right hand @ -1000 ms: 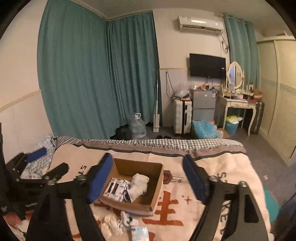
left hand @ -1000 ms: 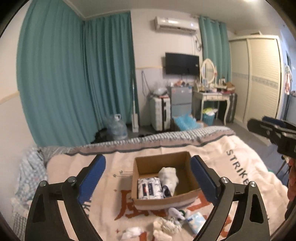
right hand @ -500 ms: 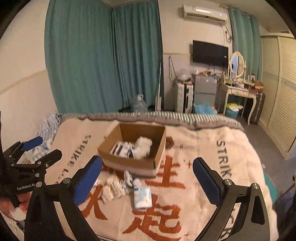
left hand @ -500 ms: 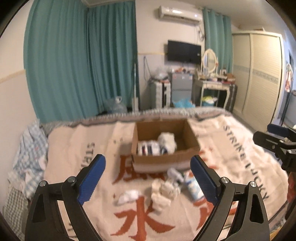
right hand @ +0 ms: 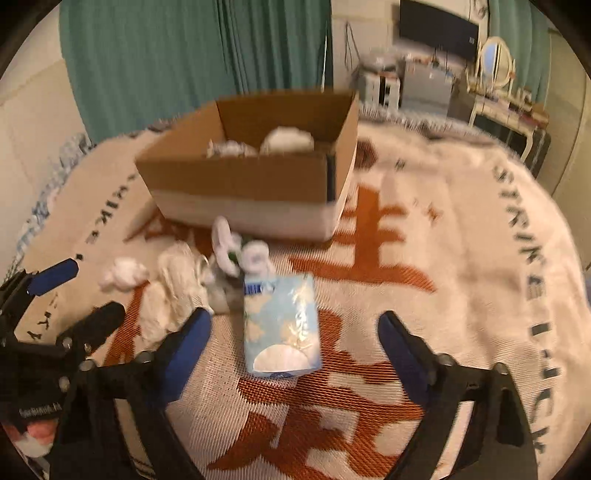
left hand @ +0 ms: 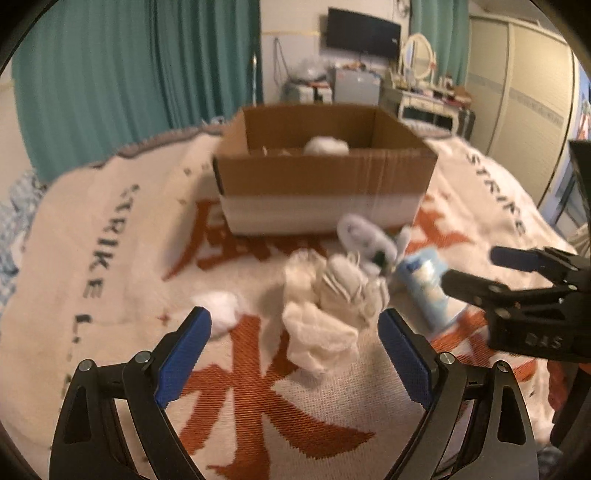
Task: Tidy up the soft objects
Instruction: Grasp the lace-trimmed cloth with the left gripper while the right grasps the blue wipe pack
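Observation:
A brown cardboard box [left hand: 325,184] stands on the blanket-covered bed, with white soft items inside [left hand: 325,146]. In front of it lie white cloths [left hand: 319,332], a white wad [left hand: 221,312], rolled socks [left hand: 364,240] and a light blue tissue pack [left hand: 430,291]. My left gripper [left hand: 294,354] is open and empty, low over the white cloths. My right gripper [right hand: 294,343] is open and empty, with the tissue pack [right hand: 280,325] between its fingers' line. The box [right hand: 251,184], cloths [right hand: 173,291] and socks [right hand: 255,258] also show in the right wrist view.
The bed carries a cream blanket [right hand: 461,258] with orange characters and black letters. Teal curtains [left hand: 129,74] hang behind. A dresser with mirror [left hand: 421,88], a TV [left hand: 364,33] and a wardrobe [left hand: 524,92] stand across the room. The right gripper shows in the left wrist view [left hand: 491,269].
Both grippers have dropped and moved forward toward the soft items before the box. The box and items now appear much nearer. Both stay open.

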The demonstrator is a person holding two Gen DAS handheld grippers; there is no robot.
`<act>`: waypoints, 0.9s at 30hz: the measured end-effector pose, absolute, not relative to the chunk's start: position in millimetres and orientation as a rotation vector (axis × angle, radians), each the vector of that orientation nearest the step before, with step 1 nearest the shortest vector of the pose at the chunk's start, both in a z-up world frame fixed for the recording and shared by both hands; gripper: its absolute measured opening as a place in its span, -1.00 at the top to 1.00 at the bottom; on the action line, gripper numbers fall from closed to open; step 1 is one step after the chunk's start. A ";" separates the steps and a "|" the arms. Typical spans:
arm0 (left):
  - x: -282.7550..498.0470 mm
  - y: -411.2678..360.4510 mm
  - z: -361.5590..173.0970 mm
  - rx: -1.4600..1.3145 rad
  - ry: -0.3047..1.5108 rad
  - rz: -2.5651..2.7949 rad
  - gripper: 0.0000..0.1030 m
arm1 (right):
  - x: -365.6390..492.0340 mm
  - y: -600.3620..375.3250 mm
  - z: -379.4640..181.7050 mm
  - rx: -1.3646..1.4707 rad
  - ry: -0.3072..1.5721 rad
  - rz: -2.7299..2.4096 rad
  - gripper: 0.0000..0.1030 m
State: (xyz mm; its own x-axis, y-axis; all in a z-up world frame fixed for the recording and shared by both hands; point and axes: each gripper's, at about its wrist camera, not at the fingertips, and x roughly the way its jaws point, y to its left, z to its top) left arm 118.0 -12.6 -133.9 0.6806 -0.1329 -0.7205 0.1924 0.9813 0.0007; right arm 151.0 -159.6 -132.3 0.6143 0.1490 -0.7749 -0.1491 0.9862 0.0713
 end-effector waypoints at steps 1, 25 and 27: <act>119.4 -13.6 -140.6 0.080 0.812 -0.193 -0.71 | 154.1 -157.8 -139.1 0.000 0.904 0.172 -0.46; 135.4 -19.1 -172.6 0.089 0.870 -0.301 0.27 | 151.1 -156.5 -150.9 0.055 0.927 0.190 0.18; 129.3 -16.7 -167.4 0.086 0.867 -0.296 0.27 | 144.5 -159.8 -146.4 0.053 0.927 0.181 0.18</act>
State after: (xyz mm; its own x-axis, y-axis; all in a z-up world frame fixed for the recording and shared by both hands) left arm 129.3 -16.7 -167.4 0.6096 -0.2211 -0.7613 0.2902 0.9559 -0.0452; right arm 144.5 -159.8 -146.4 0.5863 0.1776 -0.7903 -0.1324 0.9836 0.1228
